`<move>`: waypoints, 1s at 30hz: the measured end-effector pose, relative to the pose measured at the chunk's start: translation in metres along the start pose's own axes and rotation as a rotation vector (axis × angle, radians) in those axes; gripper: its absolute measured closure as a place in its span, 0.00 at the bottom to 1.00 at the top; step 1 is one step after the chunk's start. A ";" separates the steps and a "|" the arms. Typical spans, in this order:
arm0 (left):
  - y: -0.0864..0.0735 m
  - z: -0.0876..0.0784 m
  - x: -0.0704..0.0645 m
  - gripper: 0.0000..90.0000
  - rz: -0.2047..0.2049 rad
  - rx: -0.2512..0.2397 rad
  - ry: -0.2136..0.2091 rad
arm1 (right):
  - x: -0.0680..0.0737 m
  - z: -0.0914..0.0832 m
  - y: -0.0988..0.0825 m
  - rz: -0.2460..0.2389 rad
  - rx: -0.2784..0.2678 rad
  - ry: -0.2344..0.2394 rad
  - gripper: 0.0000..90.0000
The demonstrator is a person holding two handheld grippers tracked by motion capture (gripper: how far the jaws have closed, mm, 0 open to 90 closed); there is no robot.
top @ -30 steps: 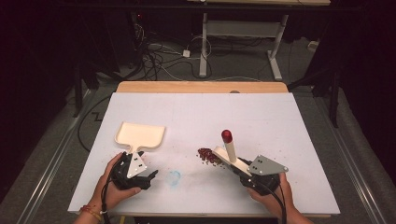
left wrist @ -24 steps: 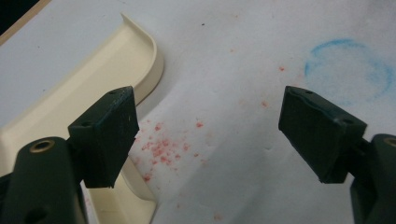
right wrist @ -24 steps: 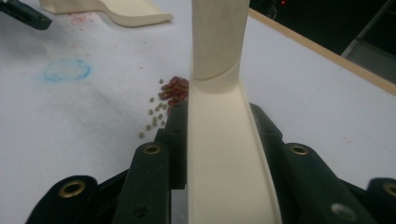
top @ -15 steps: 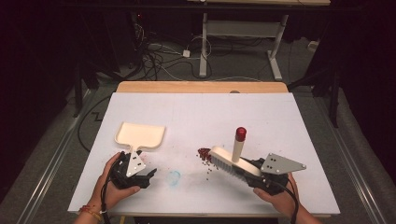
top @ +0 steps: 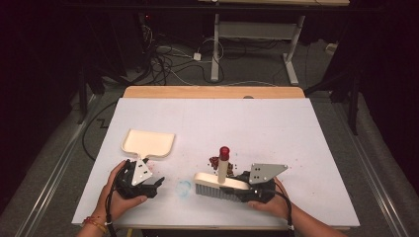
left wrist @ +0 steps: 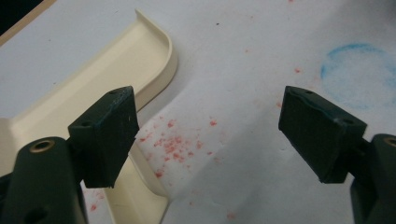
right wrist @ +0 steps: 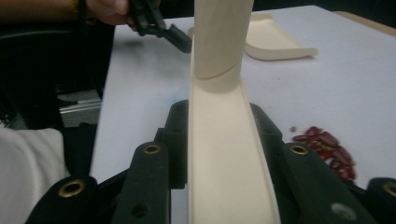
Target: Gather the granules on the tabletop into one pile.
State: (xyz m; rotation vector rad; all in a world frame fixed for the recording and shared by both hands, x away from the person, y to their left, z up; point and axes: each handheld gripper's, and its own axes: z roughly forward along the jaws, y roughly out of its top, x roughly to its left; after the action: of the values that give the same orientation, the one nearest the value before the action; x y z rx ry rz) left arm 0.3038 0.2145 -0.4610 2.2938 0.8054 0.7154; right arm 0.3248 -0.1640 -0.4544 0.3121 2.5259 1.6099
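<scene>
On the left of the surface (top: 296,128) lies the dustpan (top: 148,143), its mouth away from the person and its short handle (top: 144,159) pointing back toward the left gripper (top: 159,182). That gripper rests just beside the handle with its fingers (left wrist: 109,133) spread wide and nothing between them; in the left gripper view one finger hangs over the pan's edge without pressing on it. A faint blue ring (top: 184,187) marks the sheet between the two hands, and pink specks (left wrist: 175,144) are scattered near the pan.

Right of centre, the brush (top: 220,180) stands on its bristles with its red-tipped handle upright. The right gripper (top: 247,190) has its fingers (right wrist: 175,135) clamped on the brush head from both sides. Just behind the brush sits a small heap of red beans (top: 215,162) (dark, glossy, close together), with a few strays around it.

By my reading the sweeping is barely begun: the brush is in hand, but the beans are well apart from the pan, the pan is not yet held, and nothing shows inside it. Left to do: grip the pan, bring it close, and sweep the beans in.

The bristles' contact with the surface is hard to make out, and the right gripper view cuts off the brush handle's top.
</scene>
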 end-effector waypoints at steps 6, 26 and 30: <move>0.001 0.002 0.000 0.21 0.003 0.005 -0.005 | -0.028 0.005 0.000 0.019 -0.017 -0.013 0.75; 0.002 0.001 -0.001 0.21 0.010 -0.008 -0.009 | -0.046 -0.014 0.020 0.004 -0.058 -0.095 0.75; 0.002 -0.002 0.000 0.21 0.009 -0.019 -0.006 | -0.039 -0.030 0.029 -0.016 -0.039 -0.141 0.75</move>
State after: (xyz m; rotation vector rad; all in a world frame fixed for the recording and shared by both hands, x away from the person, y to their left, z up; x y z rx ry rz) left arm 0.3033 0.2137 -0.4588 2.2830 0.7829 0.7171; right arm 0.3593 -0.1880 -0.4151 0.3862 2.3837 1.5709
